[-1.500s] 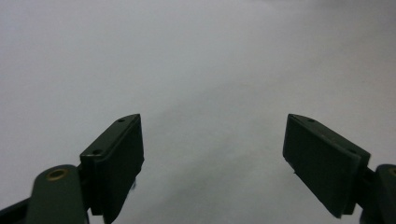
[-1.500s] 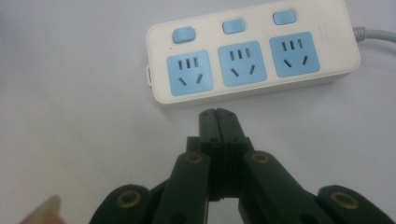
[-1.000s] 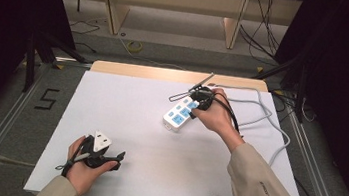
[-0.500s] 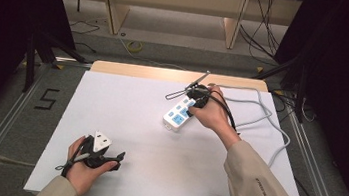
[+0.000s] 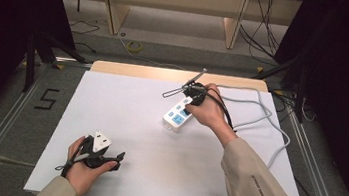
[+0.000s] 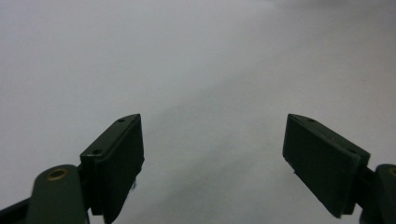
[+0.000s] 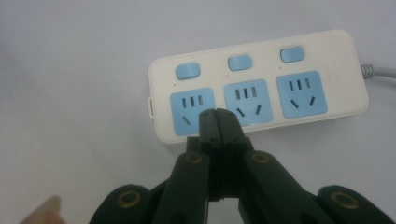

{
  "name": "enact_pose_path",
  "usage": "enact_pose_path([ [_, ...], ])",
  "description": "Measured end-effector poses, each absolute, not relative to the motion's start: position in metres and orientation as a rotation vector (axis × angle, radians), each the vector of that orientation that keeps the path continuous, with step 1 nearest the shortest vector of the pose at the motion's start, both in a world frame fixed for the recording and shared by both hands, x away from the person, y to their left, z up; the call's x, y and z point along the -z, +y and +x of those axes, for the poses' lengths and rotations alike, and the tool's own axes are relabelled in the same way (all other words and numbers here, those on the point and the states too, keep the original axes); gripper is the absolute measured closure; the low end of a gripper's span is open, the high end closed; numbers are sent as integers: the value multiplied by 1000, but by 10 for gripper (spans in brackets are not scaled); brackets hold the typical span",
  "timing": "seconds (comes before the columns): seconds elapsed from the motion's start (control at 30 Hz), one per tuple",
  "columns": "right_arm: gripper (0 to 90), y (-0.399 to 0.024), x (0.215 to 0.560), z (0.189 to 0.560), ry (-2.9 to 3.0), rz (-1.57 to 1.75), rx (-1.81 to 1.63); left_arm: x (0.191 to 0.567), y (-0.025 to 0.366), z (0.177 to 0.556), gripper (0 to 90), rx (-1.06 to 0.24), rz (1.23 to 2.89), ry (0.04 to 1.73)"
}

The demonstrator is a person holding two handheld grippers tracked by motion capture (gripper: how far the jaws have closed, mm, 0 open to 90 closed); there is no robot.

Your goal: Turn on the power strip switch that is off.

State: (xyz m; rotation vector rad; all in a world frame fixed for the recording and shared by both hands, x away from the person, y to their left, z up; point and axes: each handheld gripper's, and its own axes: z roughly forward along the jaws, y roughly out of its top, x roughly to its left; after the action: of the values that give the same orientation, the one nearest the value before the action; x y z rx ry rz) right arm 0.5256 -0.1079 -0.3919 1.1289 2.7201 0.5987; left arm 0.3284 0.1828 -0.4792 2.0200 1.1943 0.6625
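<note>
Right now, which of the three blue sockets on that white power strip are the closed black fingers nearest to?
The end socket farthest from the strip's grey cord. The right gripper has its fingers shut, tips at that socket's edge beside the middle socket; the cord-end socket lies clear.

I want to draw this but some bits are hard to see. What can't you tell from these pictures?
- Power strip: in the right gripper view the shut right tongs cover part of its front edge; whether they touch it is unclear.
- Grey cable: the high view does not show where it ends.
- Left tongs: open, with blurred white table beyond them.
</note>
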Motion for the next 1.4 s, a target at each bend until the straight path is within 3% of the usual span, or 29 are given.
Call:
enact_pose_path([
  [1.4, 900, -86, 396, 540, 2731, 1145, -599, 479, 183, 328, 204, -659, 2021, 1194],
])
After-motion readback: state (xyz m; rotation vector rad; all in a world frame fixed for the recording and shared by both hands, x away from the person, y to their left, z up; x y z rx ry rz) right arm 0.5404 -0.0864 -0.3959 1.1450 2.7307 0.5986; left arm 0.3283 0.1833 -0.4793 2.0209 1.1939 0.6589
